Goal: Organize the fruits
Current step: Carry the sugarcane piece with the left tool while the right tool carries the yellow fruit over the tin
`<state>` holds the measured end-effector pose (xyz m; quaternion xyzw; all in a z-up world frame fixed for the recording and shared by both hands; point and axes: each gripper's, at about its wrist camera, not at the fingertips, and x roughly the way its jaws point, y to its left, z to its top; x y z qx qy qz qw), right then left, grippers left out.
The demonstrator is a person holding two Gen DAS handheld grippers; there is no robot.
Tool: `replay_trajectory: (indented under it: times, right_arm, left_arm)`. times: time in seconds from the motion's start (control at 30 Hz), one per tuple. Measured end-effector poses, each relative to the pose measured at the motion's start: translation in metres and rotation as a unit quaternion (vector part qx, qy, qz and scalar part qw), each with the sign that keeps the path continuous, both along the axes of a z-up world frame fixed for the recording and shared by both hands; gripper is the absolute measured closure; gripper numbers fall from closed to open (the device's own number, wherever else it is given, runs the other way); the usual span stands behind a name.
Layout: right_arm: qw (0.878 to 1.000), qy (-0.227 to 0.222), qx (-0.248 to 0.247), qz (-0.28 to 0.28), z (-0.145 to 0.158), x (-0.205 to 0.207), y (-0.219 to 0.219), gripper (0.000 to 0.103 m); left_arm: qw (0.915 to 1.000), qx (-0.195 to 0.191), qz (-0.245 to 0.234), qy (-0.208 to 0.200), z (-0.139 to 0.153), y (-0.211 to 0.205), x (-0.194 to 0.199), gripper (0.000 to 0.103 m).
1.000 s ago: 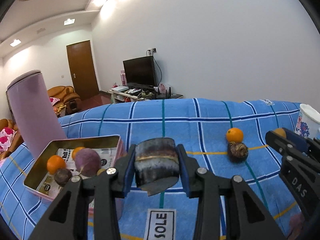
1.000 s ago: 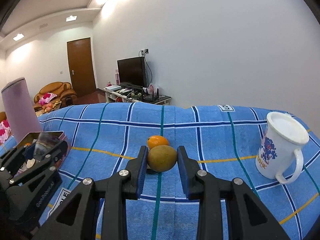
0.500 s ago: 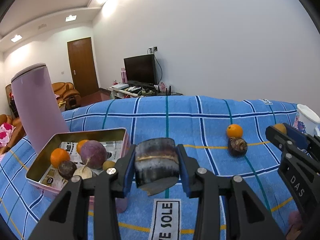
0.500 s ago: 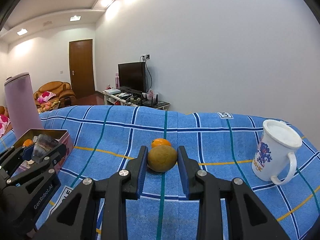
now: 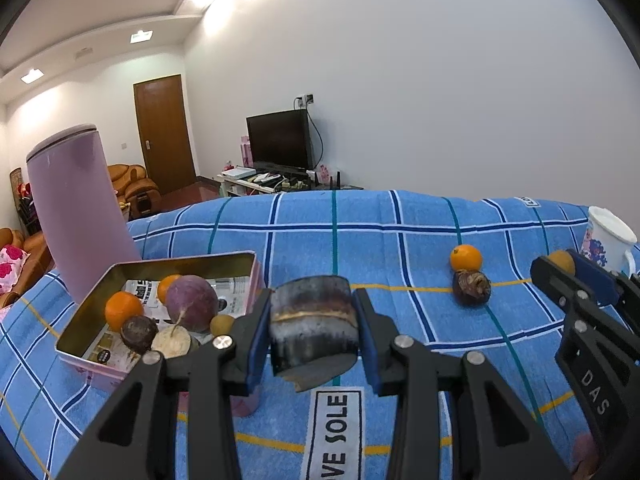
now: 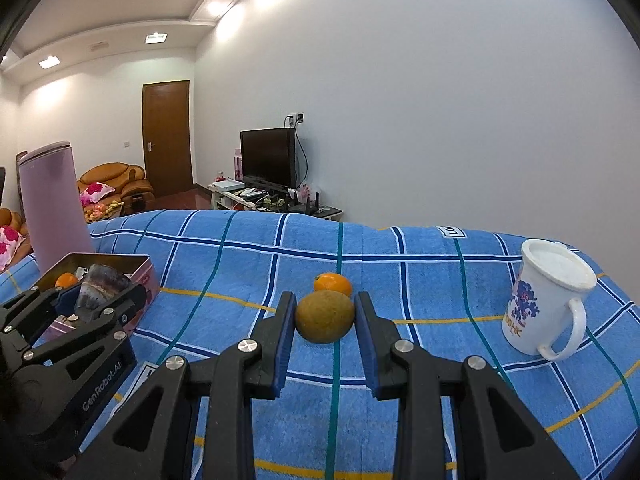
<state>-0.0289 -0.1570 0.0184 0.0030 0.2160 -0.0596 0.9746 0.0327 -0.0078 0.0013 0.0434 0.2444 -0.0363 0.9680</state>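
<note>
My left gripper (image 5: pixel 312 332) is shut on a dark cylindrical chunk of produce (image 5: pixel 314 330), held above the blue checked cloth, just right of a pink metal tin (image 5: pixel 248 264). The tin holds several fruits, among them an orange (image 5: pixel 122 312) and a purple round one (image 5: pixel 192 304). My right gripper (image 6: pixel 325 320) is shut on a yellow-brown round fruit (image 6: pixel 325 316), above the cloth. An orange (image 6: pixel 333 283) lies on the cloth just beyond it. In the left wrist view that orange (image 5: pixel 465 257) sits behind a dark brown bulb (image 5: pixel 472 288).
A tall lilac tumbler (image 5: pixel 76 208) stands behind the tin at the left. A white printed mug (image 6: pixel 548 300) stands at the right of the cloth. The cloth (image 6: pixel 240 264) ends at a far edge, with a TV stand and sofa beyond.
The left gripper has risen and shifted right of the tin with its chunk, so more of the tin's inside shows. The right gripper has lifted slightly with its fruit.
</note>
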Motion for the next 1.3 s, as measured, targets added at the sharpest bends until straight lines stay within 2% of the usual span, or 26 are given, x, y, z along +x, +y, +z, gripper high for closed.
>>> replay_trajectory:
  times: [0.47, 0.73, 1.03, 1.13, 1.3]
  right_arm:
    - [1.000, -0.017, -0.022, -0.007, 0.003, -0.018, 0.009, 0.071]
    - [0.999, -0.015, -0.038, 0.006, 0.004, -0.021, 0.021, 0.071]
    - [0.997, 0.007, -0.047, 0.053, 0.005, -0.009, 0.060, 0.071]
    - [0.997, 0.012, -0.027, 0.071, 0.007, 0.003, 0.079, 0.071]
    - [0.995, 0.014, 0.005, 0.096, 0.007, 0.025, 0.111, 0.071]
  left_arm:
    - [0.9998, -0.005, -0.014, 0.015, 0.000, 0.005, -0.009, 0.062]
    - [0.9996, 0.006, -0.029, -0.003, 0.013, 0.026, -0.010, 0.062]
    - [0.9994, 0.008, 0.026, -0.022, 0.018, 0.089, 0.015, 0.062]
    - [0.9989, -0.011, 0.044, -0.013, 0.016, 0.112, 0.022, 0.062]
    - [0.9977, -0.015, 0.065, -0.012, 0.013, 0.138, 0.023, 0.062]
